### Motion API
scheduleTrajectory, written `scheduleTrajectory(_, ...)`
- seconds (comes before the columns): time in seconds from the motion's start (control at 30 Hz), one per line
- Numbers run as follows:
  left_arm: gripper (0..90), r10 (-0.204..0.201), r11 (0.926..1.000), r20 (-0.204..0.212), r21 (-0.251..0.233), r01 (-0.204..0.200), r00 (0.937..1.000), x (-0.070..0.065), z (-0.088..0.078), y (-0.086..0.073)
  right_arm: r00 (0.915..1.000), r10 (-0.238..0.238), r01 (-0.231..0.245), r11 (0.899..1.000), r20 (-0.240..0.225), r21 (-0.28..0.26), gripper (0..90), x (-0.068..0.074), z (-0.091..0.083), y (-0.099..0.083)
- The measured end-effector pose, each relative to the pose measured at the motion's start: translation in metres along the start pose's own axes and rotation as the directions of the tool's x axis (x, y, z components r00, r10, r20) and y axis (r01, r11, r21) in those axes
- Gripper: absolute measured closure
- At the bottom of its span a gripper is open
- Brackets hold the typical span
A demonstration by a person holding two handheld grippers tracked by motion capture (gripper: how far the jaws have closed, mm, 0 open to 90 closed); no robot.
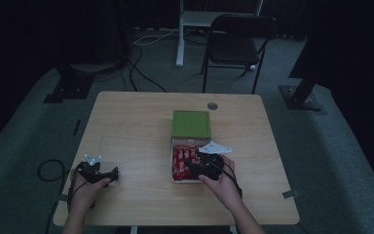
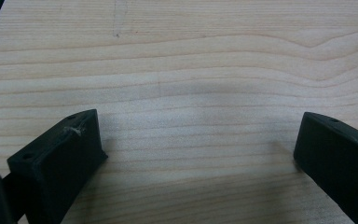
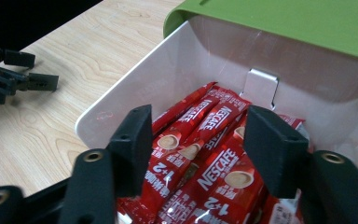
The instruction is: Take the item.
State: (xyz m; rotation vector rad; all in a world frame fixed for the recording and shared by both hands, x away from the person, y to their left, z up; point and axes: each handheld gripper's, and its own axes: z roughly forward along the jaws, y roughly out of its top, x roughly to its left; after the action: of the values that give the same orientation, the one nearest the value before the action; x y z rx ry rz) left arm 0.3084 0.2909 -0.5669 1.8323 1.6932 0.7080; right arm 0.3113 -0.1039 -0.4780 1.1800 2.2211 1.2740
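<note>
A white box (image 1: 171, 146) with its green lid (image 1: 191, 123) folded back lies at the middle of the table. Red Nescafe sachets (image 1: 179, 163) fill it. My right gripper (image 1: 195, 168) reaches into the box from the right. In the right gripper view its jaws (image 3: 198, 135) stand apart just over the sachets (image 3: 214, 172), with a couple of sachets between them and no pad visibly pressing. The box wall (image 3: 168, 70) and lid (image 3: 284, 18) rise behind. My left gripper (image 1: 113, 173) rests at the table's front left, open (image 2: 196, 140) over bare wood.
The wooden table (image 1: 126, 126) has a round cable hole (image 1: 212, 105) behind the box. A black folding chair (image 1: 238, 44) and a white desk leg (image 1: 179, 39) stand beyond the far edge. Cables lie on the floor at the left (image 1: 48, 170).
</note>
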Motion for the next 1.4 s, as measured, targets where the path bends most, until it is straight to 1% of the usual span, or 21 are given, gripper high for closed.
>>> scheduleTrajectory(0.2, 1.7, 0.001, 1.0000, 0.000, 0.000, -0.001, 1.0000, 0.000, 0.000, 0.000, 1.0000, 0.001, -0.002, 1.000, 0.007, 0.017, 46.4, 0.008, 0.005, -0.005)
scheduleTrajectory(0.3, 1.7, 0.001, 1.0000, 0.000, 0.000, -0.001, 1.0000, 0.000, 0.000, 0.000, 0.9998, -0.008, 0.007, 1.000, 0.020, 0.025, 47.6, 0.010, 0.007, -0.006)
scheduleTrajectory(0.37, 1.7, 0.000, 1.0000, 0.000, 0.000, 0.000, 1.0000, 0.000, 0.000, 0.000, 0.9992, -0.015, 0.014, 0.999, 0.036, 0.044, 49.9, 0.012, 0.011, -0.009)
scheduleTrajectory(0.57, 1.7, 0.000, 1.0000, 0.000, 0.000, 0.000, 1.0000, 0.000, 0.000, 0.000, 0.9981, -0.029, 0.025, 0.997, 0.054, 0.073, 51.0, 0.017, 0.019, -0.014)
scheduleTrajectory(0.63, 1.7, 0.001, 1.0000, 0.000, 0.000, -0.001, 1.0000, 0.000, 0.000, 0.000, 0.9982, -0.030, 0.026, 0.996, 0.052, 0.085, 51.7, 0.018, 0.022, -0.015)
scheduleTrajectory(0.7, 1.7, 0.000, 1.0000, 0.000, -0.001, 0.000, 1.0000, 0.000, 0.000, 0.000, 0.9982, -0.032, 0.028, 0.996, 0.050, 0.085, 52.2, 0.018, 0.023, -0.016)
scheduleTrajectory(0.73, 1.7, 0.001, 1.0000, 0.000, 0.000, -0.001, 1.0000, 0.000, 0.000, 0.000, 0.9986, -0.024, 0.020, 0.996, 0.047, 0.085, 53.2, 0.018, 0.024, -0.016)
scheduleTrajectory(0.77, 1.7, 0.000, 1.0000, 0.000, 0.000, 0.000, 1.0000, 0.000, 0.000, 0.000, 0.9992, -0.013, 0.009, 0.996, 0.037, 0.092, 58.1, 0.018, 0.024, -0.016)
scheduleTrajectory(0.8, 1.7, -0.001, 1.0000, 0.000, -0.001, 0.001, 1.0000, 0.000, 0.000, 0.000, 0.9996, 0.010, -0.013, 0.995, 0.027, 0.098, 60.0, 0.017, 0.024, -0.015)
scheduleTrajectory(0.87, 1.7, 0.001, 1.0000, 0.000, 0.000, -0.001, 1.0000, 0.000, 0.000, 0.000, 0.9994, 0.026, -0.028, 0.994, 0.023, 0.106, 66.5, 0.016, 0.024, -0.014)
scheduleTrajectory(0.9, 1.7, 0.000, 1.0000, 0.000, -0.001, 0.000, 1.0000, 0.000, 0.000, 0.000, 0.9994, 0.026, -0.028, 0.994, 0.023, 0.106, 66.5, 0.016, 0.024, -0.014)
scheduleTrajectory(0.93, 1.7, 0.001, 1.0000, 0.000, 0.000, -0.001, 1.0000, 0.000, 0.000, 0.000, 0.9993, 0.028, -0.031, 0.993, 0.024, 0.110, 73.9, 0.015, 0.024, -0.014)
scheduleTrajectory(1.0, 1.7, 0.001, 1.0000, 0.000, 0.000, -0.001, 1.0000, 0.000, 0.000, 0.000, 0.9992, 0.019, -0.023, 0.993, 0.035, 0.118, 80.7, 0.015, 0.022, -0.014)
scheduleTrajectory(1.03, 1.7, 0.000, 1.0000, 0.000, 0.000, 0.000, 1.0000, 0.000, 0.000, 0.000, 0.9992, 0.021, -0.024, 0.993, 0.034, 0.119, 82.6, 0.015, 0.022, -0.014)
scheduleTrajectory(1.07, 1.7, 0.000, 1.0000, 0.000, 0.000, 0.000, 1.0000, 0.000, 0.000, 0.000, 0.9992, 0.021, -0.024, 0.993, 0.034, 0.119, 82.6, 0.015, 0.022, -0.014)
scheduleTrajectory(1.1, 1.7, 0.000, 1.0000, 0.001, -0.001, 0.000, 1.0000, 0.000, 0.000, 0.000, 0.9989, 0.037, -0.040, 0.992, 0.031, 0.117, 85.8, 0.014, 0.020, -0.013)
scheduleTrajectory(1.17, 1.7, 0.000, 1.0000, 0.000, -0.001, 0.000, 1.0000, 0.000, 0.000, 0.000, 0.9984, 0.053, -0.054, 0.993, 0.018, 0.108, 86.8, 0.012, 0.017, -0.011)
scheduleTrajectory(1.4, 1.7, 0.000, 1.0000, 0.000, 0.000, 0.000, 1.0000, 0.000, 0.000, 0.000, 0.9986, 0.053, -0.053, 0.995, 0.002, 0.079, 87.4, 0.009, 0.008, -0.006)
